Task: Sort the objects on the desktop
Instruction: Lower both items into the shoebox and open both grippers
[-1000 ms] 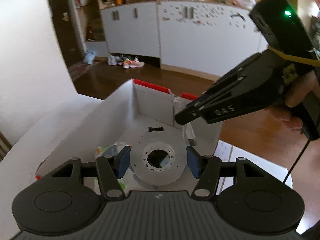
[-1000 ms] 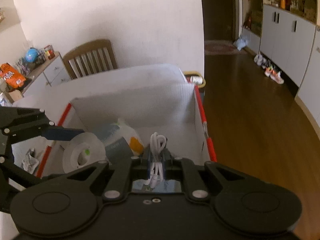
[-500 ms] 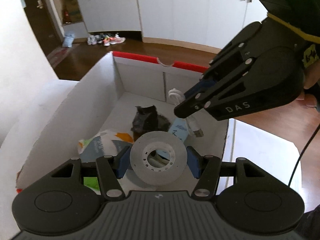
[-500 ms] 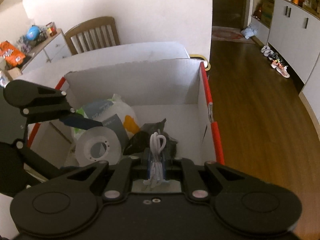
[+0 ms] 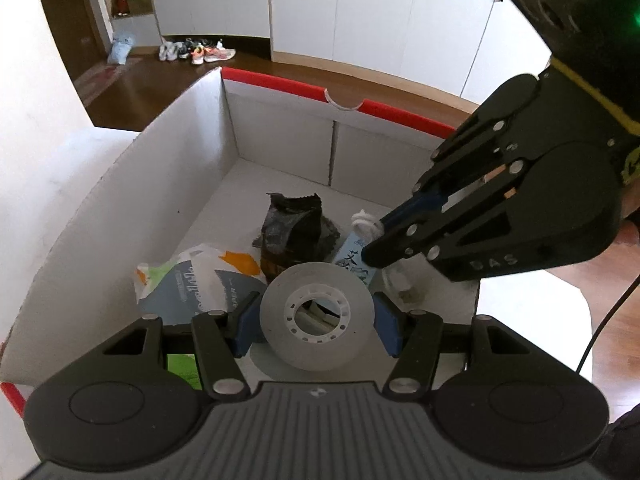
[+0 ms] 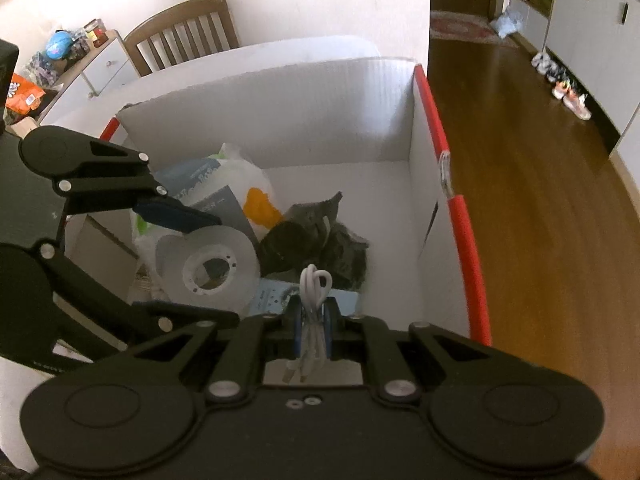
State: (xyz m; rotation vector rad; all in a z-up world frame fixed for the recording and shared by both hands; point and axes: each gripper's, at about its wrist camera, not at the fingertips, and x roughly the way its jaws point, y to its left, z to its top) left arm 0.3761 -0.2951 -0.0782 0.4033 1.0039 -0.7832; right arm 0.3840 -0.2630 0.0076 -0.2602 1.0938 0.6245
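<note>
While both tools hang over the open white box (image 5: 168, 184), the left hand-held gripper (image 5: 318, 322) has its blue pads (image 5: 386, 328) pressed against the two sides of a roll of clear tape (image 5: 318, 320), jaws partly apart to the width of the roll. The roll sits upright in the grip, its white core facing the camera, above the things in the box. The right hand-held gripper (image 6: 312, 330) is closed down tight on a coiled white cable (image 6: 314, 308); the loop end sticks out past the fingertips and the plug ends trail back toward the camera. In the left wrist view the right hand-held gripper reaches in from the right over the near right corner of the box, its tips low inside.

Inside the box lie a white plastic packet (image 5: 200, 276) printed in grey-blue and orange, a crumpled black bag (image 5: 294, 224) beside it toward the middle, and a small light-blue card (image 6: 272, 298) under the cable. The box has red tape along its top edges (image 6: 460, 216) and stands on a white table (image 5: 52, 184). Beyond it are a wooden floor (image 6: 540, 200), white cabinets (image 5: 360, 12), shoes (image 5: 196, 50) by the wall and a wooden chair (image 6: 184, 32).
</note>
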